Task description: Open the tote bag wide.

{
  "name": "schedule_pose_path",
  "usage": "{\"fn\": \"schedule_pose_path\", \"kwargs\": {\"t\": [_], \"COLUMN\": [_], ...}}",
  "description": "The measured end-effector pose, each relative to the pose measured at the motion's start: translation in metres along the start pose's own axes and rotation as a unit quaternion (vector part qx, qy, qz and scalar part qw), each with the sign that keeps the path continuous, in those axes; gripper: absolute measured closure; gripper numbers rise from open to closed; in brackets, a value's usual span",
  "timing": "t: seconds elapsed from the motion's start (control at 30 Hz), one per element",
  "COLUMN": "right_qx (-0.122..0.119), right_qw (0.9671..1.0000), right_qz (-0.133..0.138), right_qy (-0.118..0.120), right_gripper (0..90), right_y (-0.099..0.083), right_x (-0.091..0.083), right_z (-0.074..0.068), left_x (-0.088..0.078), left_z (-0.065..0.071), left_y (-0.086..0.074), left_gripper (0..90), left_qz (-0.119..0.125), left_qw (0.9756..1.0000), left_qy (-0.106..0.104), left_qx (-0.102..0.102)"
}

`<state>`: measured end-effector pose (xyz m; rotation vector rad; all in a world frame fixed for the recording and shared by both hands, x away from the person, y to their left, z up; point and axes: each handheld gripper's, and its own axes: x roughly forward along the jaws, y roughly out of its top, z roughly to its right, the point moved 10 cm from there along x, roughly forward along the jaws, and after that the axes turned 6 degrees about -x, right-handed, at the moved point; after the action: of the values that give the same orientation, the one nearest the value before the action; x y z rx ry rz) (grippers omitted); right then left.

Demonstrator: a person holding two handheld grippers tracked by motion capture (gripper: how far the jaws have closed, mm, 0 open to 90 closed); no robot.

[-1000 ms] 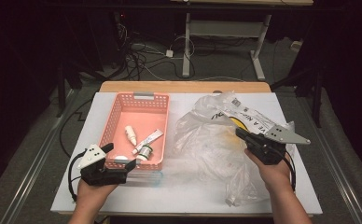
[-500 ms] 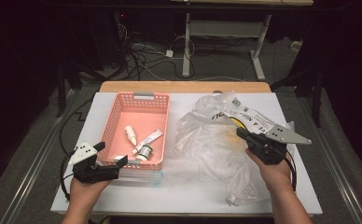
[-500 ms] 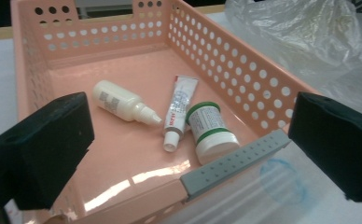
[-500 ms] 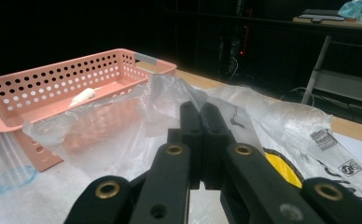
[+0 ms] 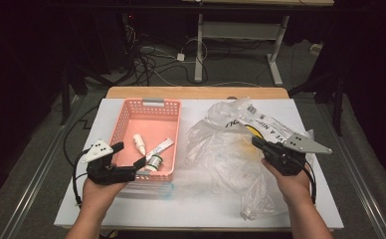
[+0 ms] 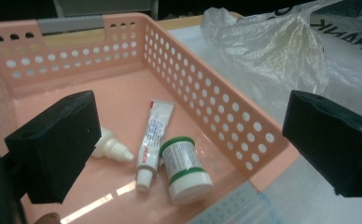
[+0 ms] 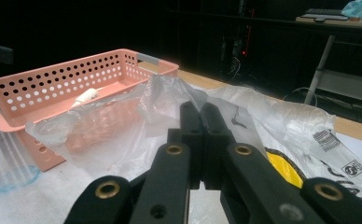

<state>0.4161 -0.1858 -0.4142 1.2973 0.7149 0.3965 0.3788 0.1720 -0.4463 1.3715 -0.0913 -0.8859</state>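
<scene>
**Left gripper open at the basket, right gripper closed over the bag**

In the high view the left gripper [image 5: 140, 164] sits at lower left, its jaws spread wide at the near corner of the pink basket [image 5: 127, 115], holding nothing. In the left gripper view the basket [image 6: 226, 116] holds a white dropper bottle [image 6: 111, 147], a tube [image 6: 152, 140] and a green-banded jar [image 6: 184, 169], lying close together between the two jaws. At right of centre in the high view, the right gripper [image 5: 256, 143] has its jaws pressed together over the crumpled plastic bag [image 5: 221, 149]. Whether it pinches the film cannot be told. The bag lies just beside the basket on the white table [image 5: 191, 211].
</scene>
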Motion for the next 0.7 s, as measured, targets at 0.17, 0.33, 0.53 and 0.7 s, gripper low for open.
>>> {"fn": "schedule_pose_path", "kwargs": {"t": [0.17,0.33,0.53,0.7], "right_qx": [0.000,0.002,0.003,0.001], "right_qw": [1.0000,1.0000,1.0000,1.0000], "right_qz": [-0.001,0.000,0.000,0.001], "right_qy": [0.000,0.002,0.002,0.003], "right_gripper": [90.0,90.0,90.0,90.0], "right_y": [0.000,-0.001,-0.001,0.000], "right_x": [0.000,0.001,0.001,0.000], "right_z": [0.000,0.000,0.000,0.001], "left_x": [0.008,0.020,0.036,0.048], "left_z": [0.003,-0.001,-0.005,-0.006], "left_y": [0.015,0.025,0.036,0.043], "left_gripper": [3.8,2.2,0.0,0.0], "left_qz": [0.003,-0.007,-0.022,-0.038], "left_qw": [1.0000,0.9999,0.9997,0.9991], "left_qy": [-0.005,-0.007,-0.003,-0.007], "left_qx": [0.006,0.010,0.009,0.018]}}
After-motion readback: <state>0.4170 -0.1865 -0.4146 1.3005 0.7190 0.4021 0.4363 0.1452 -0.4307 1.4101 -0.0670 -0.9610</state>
